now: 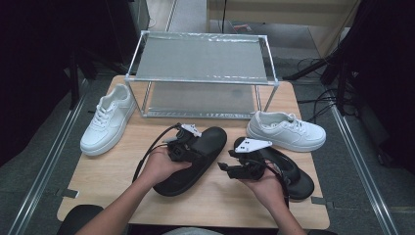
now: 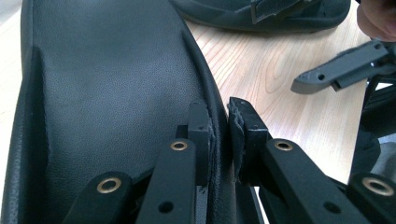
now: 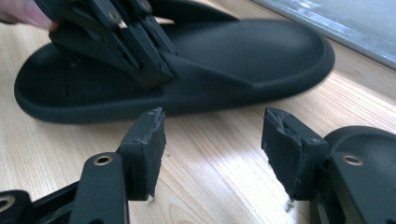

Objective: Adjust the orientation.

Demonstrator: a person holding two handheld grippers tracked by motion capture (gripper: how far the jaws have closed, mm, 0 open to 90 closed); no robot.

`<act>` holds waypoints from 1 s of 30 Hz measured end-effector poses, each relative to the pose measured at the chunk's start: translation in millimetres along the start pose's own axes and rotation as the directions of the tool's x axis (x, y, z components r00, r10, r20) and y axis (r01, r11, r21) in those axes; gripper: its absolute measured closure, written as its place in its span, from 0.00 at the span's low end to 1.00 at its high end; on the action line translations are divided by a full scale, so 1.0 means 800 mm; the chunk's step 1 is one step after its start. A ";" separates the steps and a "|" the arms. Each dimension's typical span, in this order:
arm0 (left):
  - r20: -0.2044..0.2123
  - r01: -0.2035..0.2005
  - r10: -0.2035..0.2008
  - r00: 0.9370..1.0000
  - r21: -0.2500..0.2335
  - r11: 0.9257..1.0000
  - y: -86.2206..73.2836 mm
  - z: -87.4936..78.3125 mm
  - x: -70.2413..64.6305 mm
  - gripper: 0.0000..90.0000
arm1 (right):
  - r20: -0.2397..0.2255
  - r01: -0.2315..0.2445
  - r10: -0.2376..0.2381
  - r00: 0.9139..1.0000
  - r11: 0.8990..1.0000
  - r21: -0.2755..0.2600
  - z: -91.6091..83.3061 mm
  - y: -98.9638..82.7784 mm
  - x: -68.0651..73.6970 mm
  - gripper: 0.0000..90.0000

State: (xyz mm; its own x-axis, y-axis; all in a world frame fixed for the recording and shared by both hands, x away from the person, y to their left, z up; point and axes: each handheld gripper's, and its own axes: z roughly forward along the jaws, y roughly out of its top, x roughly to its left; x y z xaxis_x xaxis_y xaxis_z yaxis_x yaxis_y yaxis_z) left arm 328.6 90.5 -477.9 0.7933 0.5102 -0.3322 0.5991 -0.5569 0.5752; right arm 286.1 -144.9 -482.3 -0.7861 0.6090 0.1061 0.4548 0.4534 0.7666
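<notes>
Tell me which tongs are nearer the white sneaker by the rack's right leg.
Right. The right tongs hang open just in front of that white sneaker, over the table; the left tongs are farther left, shut on the black sandal's strap.

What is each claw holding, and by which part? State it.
The left claw pinches the left black sandal by the raised edge of its strap. The right claw is open and holds nothing; it hangs over the table.

A white shoe [image 1: 106, 120] lies at the left of the wooden counter [image 1: 112, 178]. Another white shoe [image 1: 286, 130] lies at the right. Between them, at the back, stands a metal rack [image 1: 203, 58] with two shelves. Cables [image 1: 318, 105] lie on the floor.
</notes>
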 end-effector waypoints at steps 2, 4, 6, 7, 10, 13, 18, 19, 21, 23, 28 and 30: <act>0.003 -0.005 0.005 1.000 0.000 1.000 0.000 0.005 0.000 0.89 | -0.002 0.001 -0.001 1.000 1.000 -0.001 0.001 0.000 0.001 0.46; 0.007 -0.004 0.004 1.000 -0.008 1.000 0.000 0.009 0.000 0.89 | -0.006 0.007 -0.007 1.000 1.000 -0.001 0.002 0.001 0.002 0.46; 0.002 -0.003 0.003 1.000 -0.009 1.000 -0.001 0.013 0.001 0.89 | -0.008 0.010 -0.010 1.000 1.000 0.002 0.004 0.001 0.004 0.46; 0.001 0.000 0.000 1.000 -0.012 1.000 -0.001 0.016 0.003 0.89 | -0.009 0.013 -0.013 1.000 1.000 0.006 0.005 0.001 0.005 0.46; -0.005 0.010 -0.010 1.000 -0.006 1.000 -0.001 0.026 0.008 0.89 | -0.006 0.015 -0.015 1.000 1.000 0.008 0.009 0.001 0.004 0.46; -0.007 0.015 -0.015 1.000 0.006 1.000 -0.004 0.038 0.013 0.89 | -0.004 0.005 -0.005 1.000 1.000 0.010 0.012 0.002 0.001 0.46; -0.008 0.014 -0.014 1.000 0.000 1.000 -0.004 0.037 0.017 0.86 | -0.005 0.012 -0.012 1.000 1.000 0.012 0.014 0.003 0.001 0.46; -0.013 0.014 -0.014 1.000 0.001 1.000 -0.004 0.036 0.016 0.85 | -0.006 0.013 -0.013 1.000 1.000 0.012 0.014 0.003 0.001 0.47; -0.019 0.003 -0.003 1.000 -0.011 1.000 -0.005 0.035 0.014 0.82 | -0.007 0.016 -0.016 1.000 1.000 0.010 0.014 0.003 0.001 0.47; -0.030 0.001 -0.001 1.000 -0.025 1.000 -0.005 0.034 0.013 0.76 | -0.006 0.015 -0.015 1.000 1.000 0.004 0.013 0.004 0.001 0.47; -0.043 -0.016 0.013 0.999 -0.051 0.999 -0.006 0.025 0.010 0.68 | -0.003 0.014 -0.014 1.000 1.000 -0.008 0.011 0.005 -0.002 0.47; -0.038 -0.010 0.007 0.999 -0.068 0.998 -0.005 0.017 0.009 0.65 | -0.001 0.006 -0.006 1.000 1.000 -0.010 0.009 0.005 -0.003 0.47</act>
State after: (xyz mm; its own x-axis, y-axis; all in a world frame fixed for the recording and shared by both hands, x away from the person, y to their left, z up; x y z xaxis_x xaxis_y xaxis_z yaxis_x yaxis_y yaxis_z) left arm 333.7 87.6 -492.8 0.7928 0.5309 -0.2994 0.5827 -0.5162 0.6277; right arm 292.8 -139.8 -484.4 -0.7895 0.6052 0.1020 0.4454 0.4506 0.7736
